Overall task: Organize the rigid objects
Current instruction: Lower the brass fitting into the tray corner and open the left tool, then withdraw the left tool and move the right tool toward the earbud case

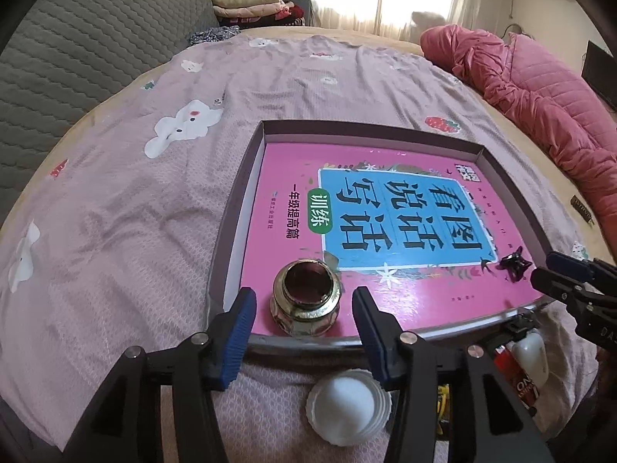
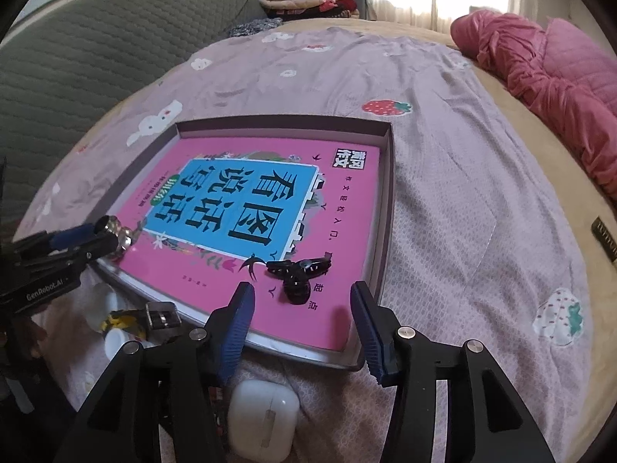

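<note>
On the bed (image 1: 115, 193) lies a shallow box (image 1: 266, 131) with a pink book (image 1: 293, 177) inside it. At the left, the left tool (image 1: 304, 301) is spread wide, and a small glass jar (image 1: 306, 301) stands upright on the book between its fingers. From the pictures neither blue pad seems to touch the glass. Just in front of the box edge, on the sheet, a white lid (image 1: 347, 409) lies flat.

Further right, near the box's front edge, there is a small heap of loose things: a yellow and black item (image 2: 123, 322), a white bottle (image 1: 534, 351) and a red item (image 1: 520, 378) that I cannot name surely. A white earbud case (image 2: 264, 420) lies on the sheet under the right tool.

At the right, the right tool (image 2: 300, 301) is also spread, holding nothing. A black hair clip (image 2: 299, 274) lies on the book's near right corner, just ahead of its fingertips.

I judge both tools stand at things already inside the box. If the jar must be gripped, the left tool should close slowly on its round body below the neck, because glass slips and the open mouth makes it easy to tip. The pads must be level on both sides. The clip is low and uneven, so the right tool should come down steeply and pinch its thick middle part.
</note>
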The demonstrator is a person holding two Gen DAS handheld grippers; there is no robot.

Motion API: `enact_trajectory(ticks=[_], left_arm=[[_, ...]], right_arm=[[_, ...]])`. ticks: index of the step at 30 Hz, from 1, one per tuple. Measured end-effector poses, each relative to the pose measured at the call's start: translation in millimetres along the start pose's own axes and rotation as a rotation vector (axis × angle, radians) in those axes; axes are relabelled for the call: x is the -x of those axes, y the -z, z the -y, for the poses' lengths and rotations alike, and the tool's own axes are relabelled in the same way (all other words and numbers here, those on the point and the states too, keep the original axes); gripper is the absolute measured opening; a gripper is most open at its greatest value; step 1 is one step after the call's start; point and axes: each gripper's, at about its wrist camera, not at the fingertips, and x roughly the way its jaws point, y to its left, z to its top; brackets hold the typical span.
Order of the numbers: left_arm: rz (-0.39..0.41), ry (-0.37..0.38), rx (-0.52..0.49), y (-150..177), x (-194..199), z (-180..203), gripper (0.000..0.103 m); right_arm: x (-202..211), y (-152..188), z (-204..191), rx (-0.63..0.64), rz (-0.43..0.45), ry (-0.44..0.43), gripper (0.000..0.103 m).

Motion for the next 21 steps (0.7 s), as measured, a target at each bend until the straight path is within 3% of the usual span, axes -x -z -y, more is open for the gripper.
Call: enact_trajectory(ticks=[9, 21], left_arm=[[0.037, 0.022, 0.040, 2.1, 24.8, -8.0, 0.052], [0.088, 0.021, 0.055, 4.9, 55.9, -12.1, 0.053]], right_arm=[[23.1, -5.5, 9.8, -0.081, 0.109, -0.045, 0.057], [55.2, -5.1, -5.5, -0.019, 0.244, -0.050, 0.064]])
